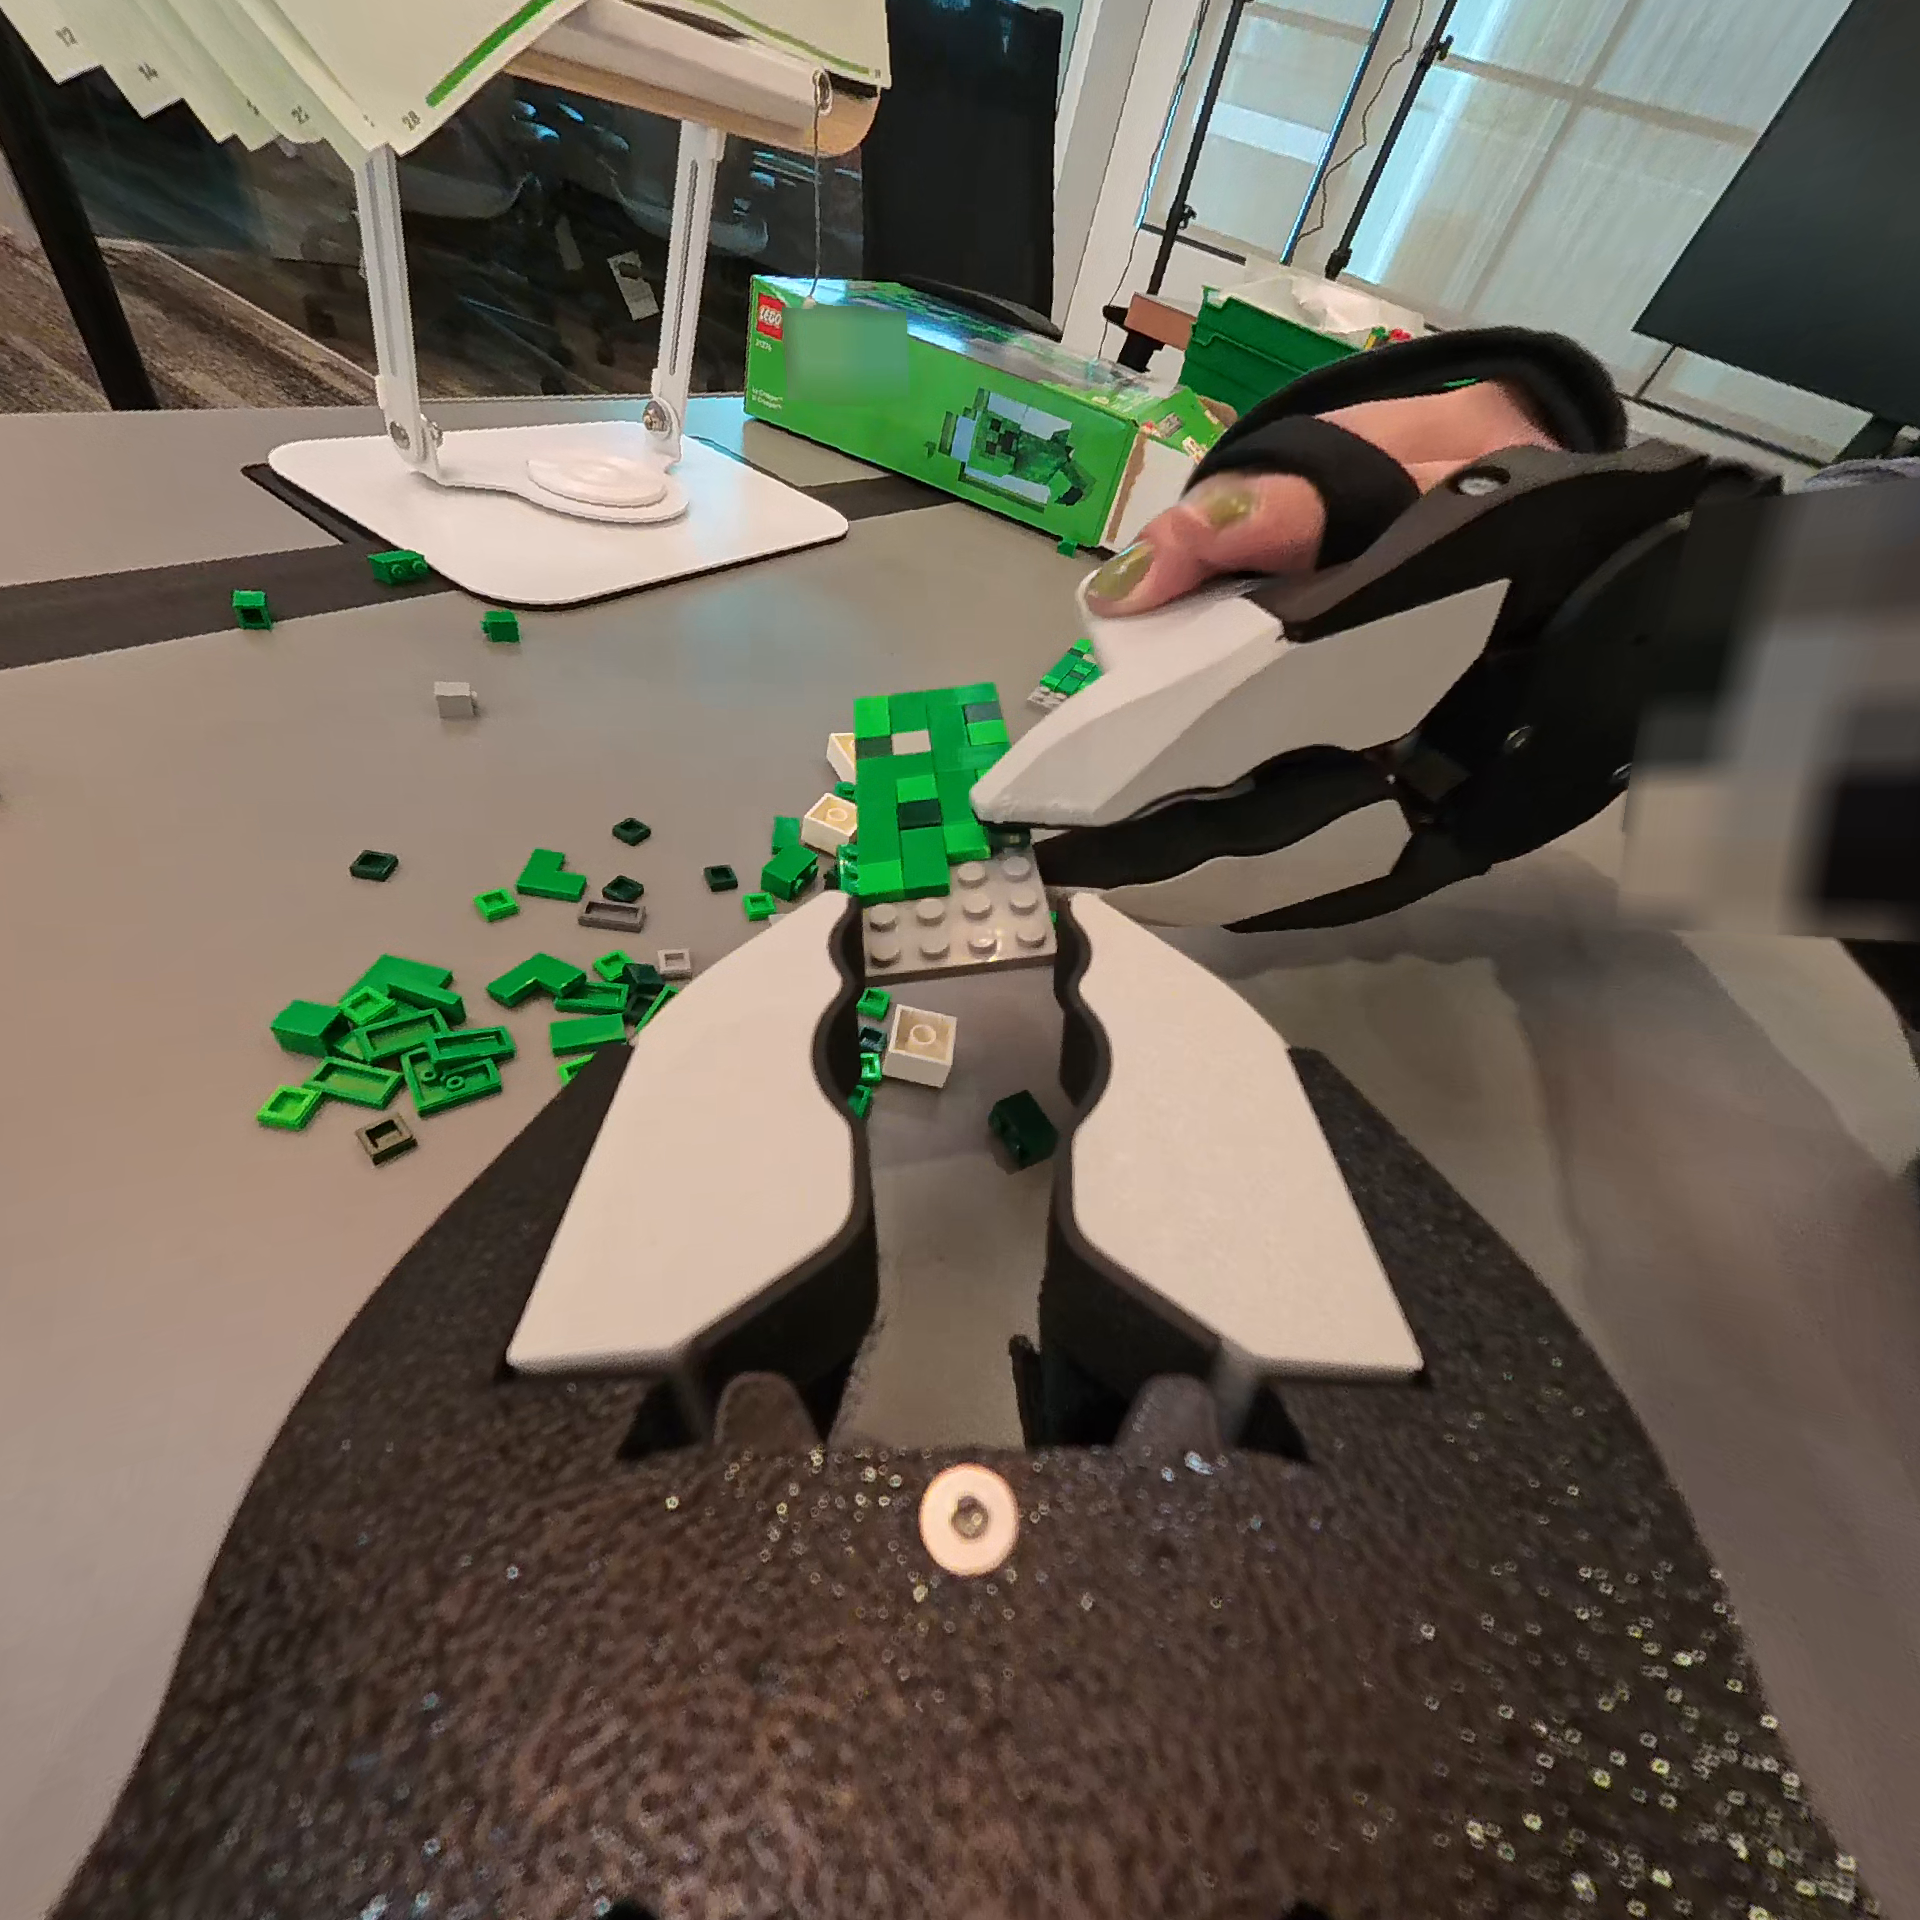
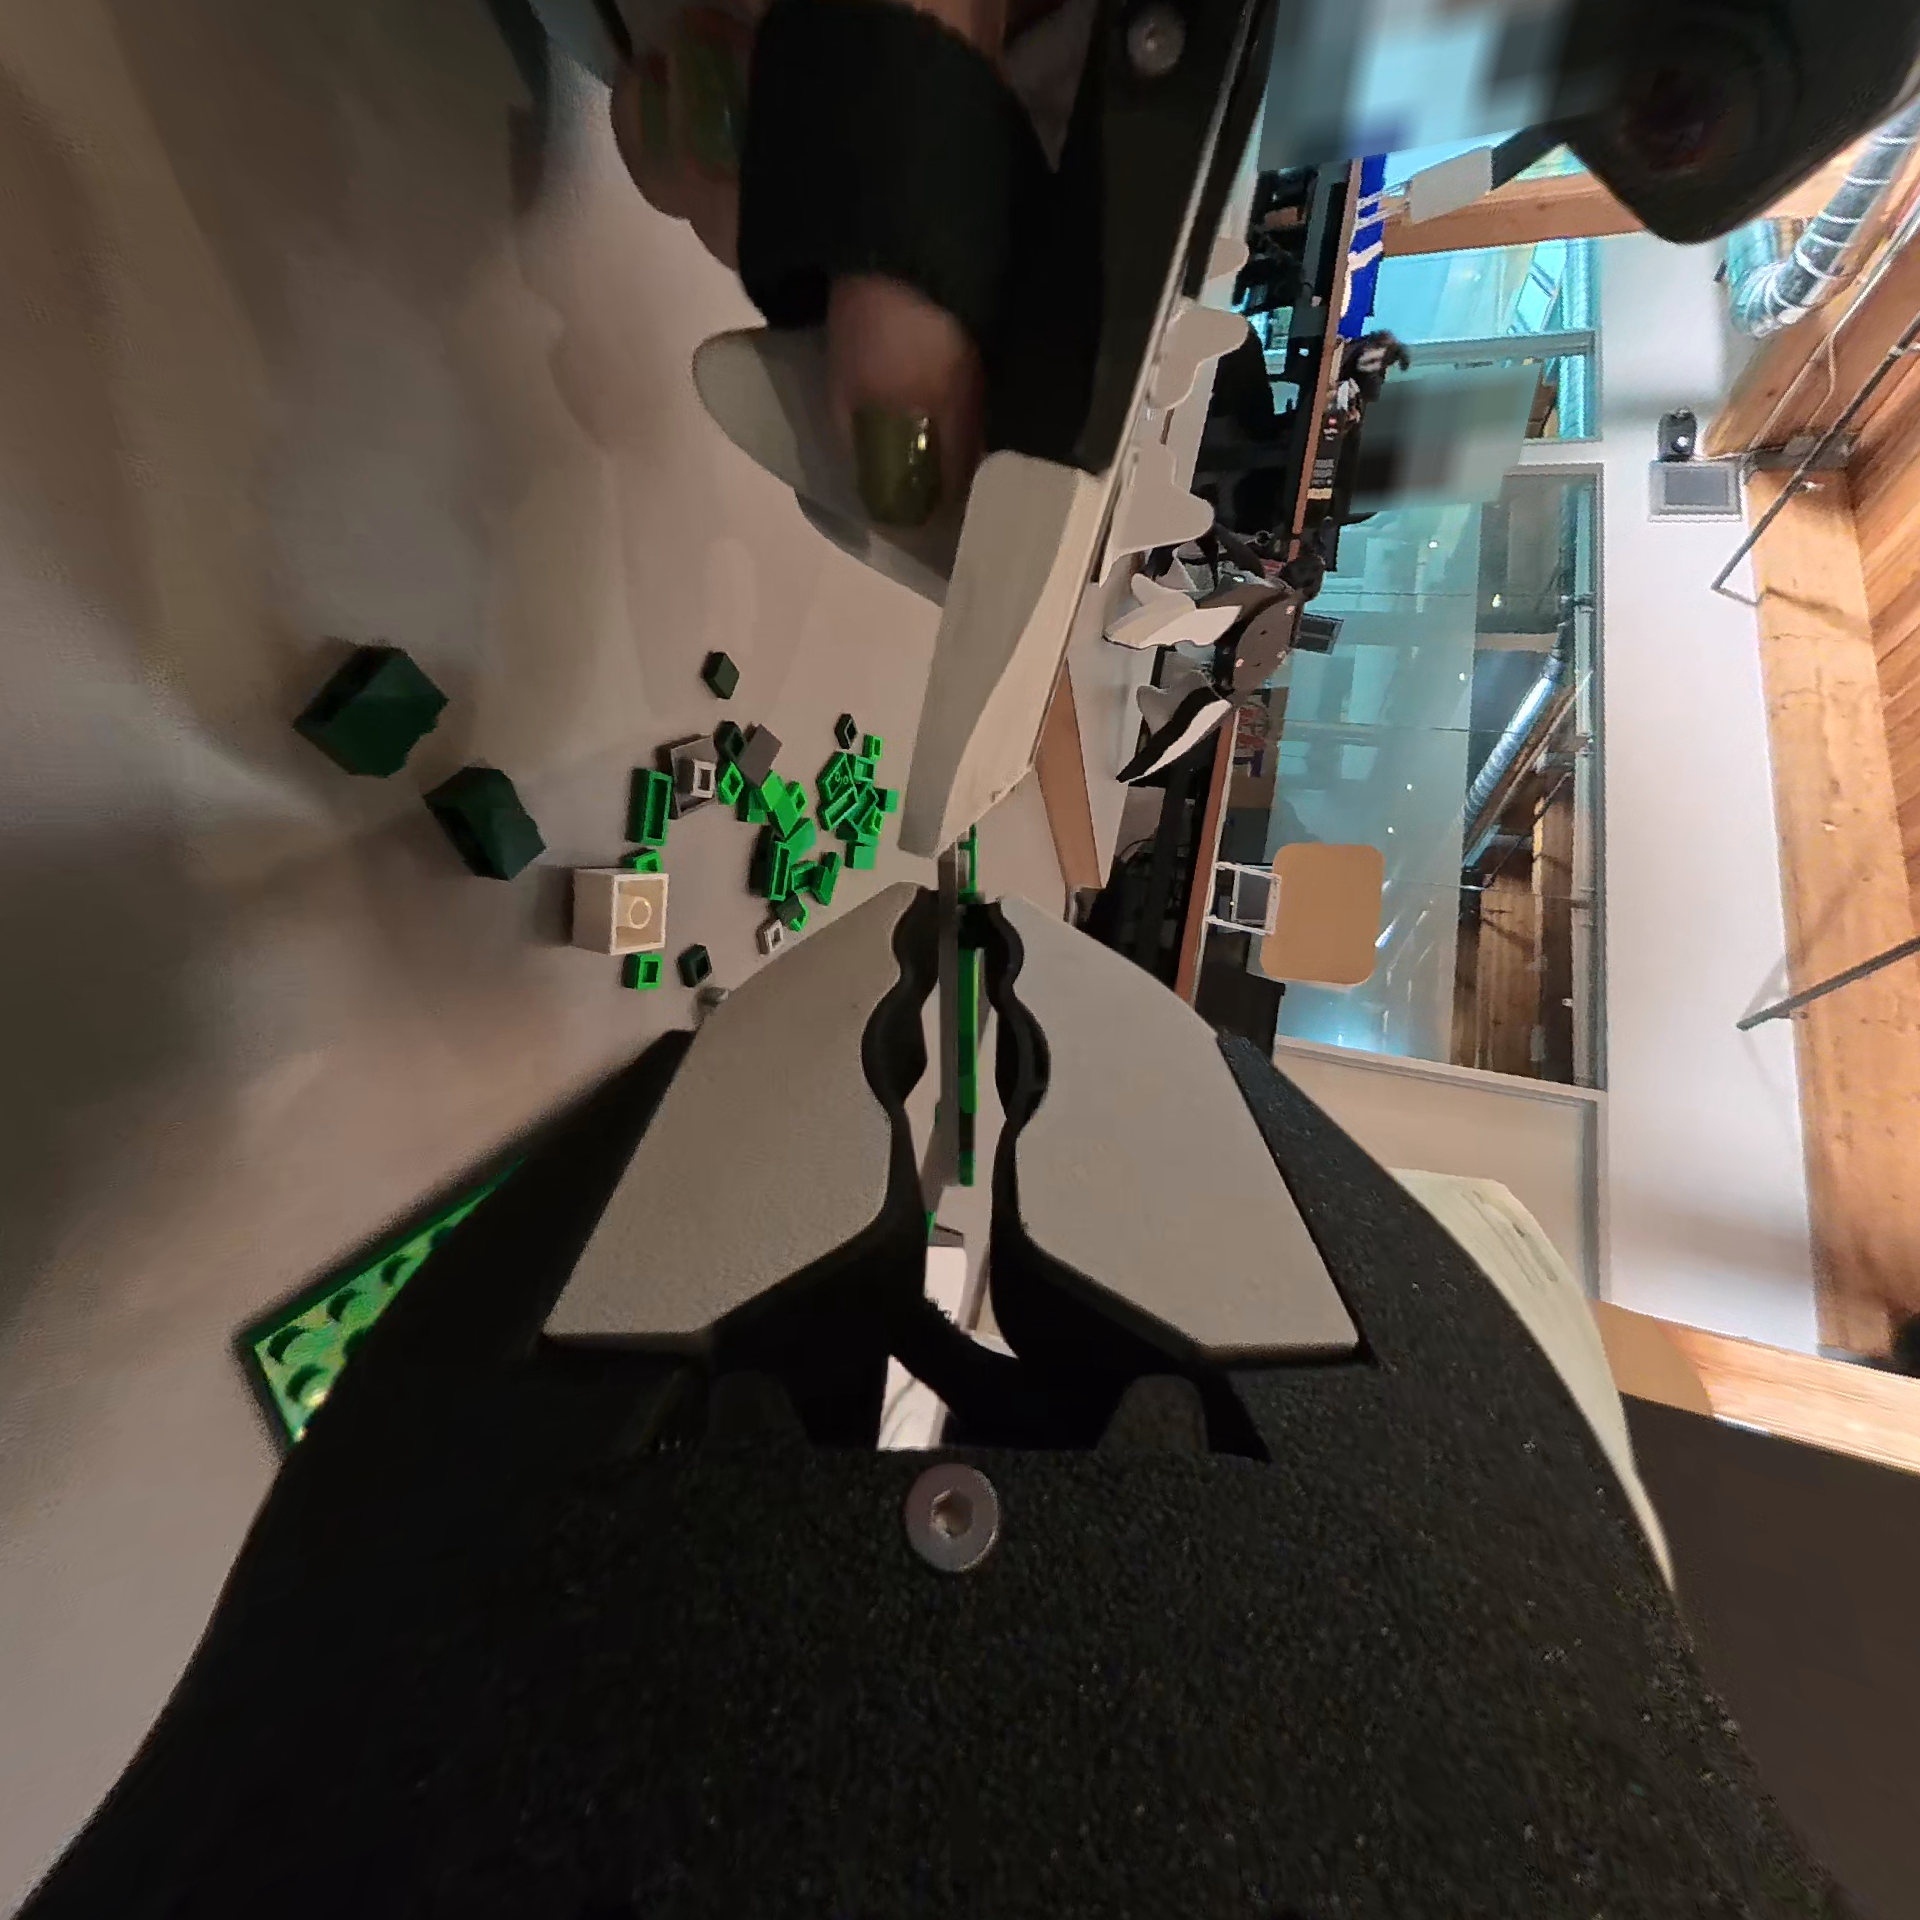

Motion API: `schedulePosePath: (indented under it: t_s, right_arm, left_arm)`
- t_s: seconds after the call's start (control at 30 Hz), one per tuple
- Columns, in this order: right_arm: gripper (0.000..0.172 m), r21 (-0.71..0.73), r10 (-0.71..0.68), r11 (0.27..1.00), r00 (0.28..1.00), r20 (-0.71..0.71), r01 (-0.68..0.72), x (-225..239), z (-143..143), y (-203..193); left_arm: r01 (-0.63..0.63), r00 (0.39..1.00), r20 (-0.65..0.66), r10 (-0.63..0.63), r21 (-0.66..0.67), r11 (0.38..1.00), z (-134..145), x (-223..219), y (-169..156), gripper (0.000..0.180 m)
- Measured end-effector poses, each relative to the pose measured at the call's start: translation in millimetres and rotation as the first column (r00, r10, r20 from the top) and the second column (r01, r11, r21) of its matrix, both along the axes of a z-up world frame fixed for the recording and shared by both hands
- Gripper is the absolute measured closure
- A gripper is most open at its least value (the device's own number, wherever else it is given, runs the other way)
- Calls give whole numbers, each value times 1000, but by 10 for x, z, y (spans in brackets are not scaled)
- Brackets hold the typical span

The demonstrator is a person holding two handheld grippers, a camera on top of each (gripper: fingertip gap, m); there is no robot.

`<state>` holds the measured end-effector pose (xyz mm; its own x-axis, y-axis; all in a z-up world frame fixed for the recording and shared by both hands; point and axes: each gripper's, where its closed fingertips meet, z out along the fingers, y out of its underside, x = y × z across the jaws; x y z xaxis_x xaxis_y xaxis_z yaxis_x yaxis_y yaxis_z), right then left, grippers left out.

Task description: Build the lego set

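Two grippers meet on one thing: a flat grey studded plate (image 1: 961,925), partly covered with smooth green tiles (image 1: 914,790), held up off the grey counter (image 1: 208,1195). Our left gripper (image 1: 958,940) has its jaws closed across the width of the plate's bare studded end, the two white fingers (image 1: 769,997) against its side edges. Our right gripper (image 2: 958,940) comes in from the side, turned on edge, and its jaws are pinched nearly shut on the thickness of the plate at the line where the green tiles end; in the right wrist view we see the plate edge-on between the black pads (image 2: 899,997), grey layer and green layer together. To press a tile home well, we judge that we should keep the left hold square and steady so the plate does not twist, and squeeze straight through the layers, not at a slant. Loose green tiles (image 1: 416,1039), a white square brick (image 1: 920,1042) and a dark green brick (image 1: 1023,1127) lie scattered below; a green printed carton (image 1: 966,416) and a white stand (image 1: 561,509) sit farther back.
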<state>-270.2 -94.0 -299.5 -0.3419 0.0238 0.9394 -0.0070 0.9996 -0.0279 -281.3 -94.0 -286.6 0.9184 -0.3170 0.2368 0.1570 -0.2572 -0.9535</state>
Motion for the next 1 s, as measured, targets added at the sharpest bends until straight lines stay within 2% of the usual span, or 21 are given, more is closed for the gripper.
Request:
schedulePosePath:
  t_s: [0.2,0.43,0.6,0.63,0.73,0.8,0.87,1.0]
  right_arm:
    - [164,10,10,1000,1000,-5,-10,19,-25,7]
    - [166,170,22,985,999,-34,-16,20,-67,32]
    - [166,184,17,983,1000,-23,-12,35,-95,39]
    - [166,163,14,987,1000,-20,-11,35,-98,36]
    - [165,-16,-10,1000,999,-32,9,52,-71,33]
    - [146,-82,-50,995,998,-27,48,99,-36,99]
    - [140,-169,-95,981,995,-11,91,183,-12,197]
    - [139,-177,-111,979,993,-36,103,418,0,280]
  left_arm:
    - [-2,1000,-23,2,5,1000,3,7,1,146]
    - [4,1000,-20,-4,-3,1000,-14,40,20,146]
    - [8,999,-41,-8,-21,1000,-52,78,36,146]
    - [7,999,-43,-8,-23,1000,-57,80,43,146]
    - [7,999,-40,-7,-4,1000,-32,79,46,146]
    - [5,998,-55,-5,2,1000,-25,74,38,146]
    - [7,996,-86,-6,2,1000,-31,78,33,146]
    - [18,994,-112,-13,51,999,40,113,21,146]
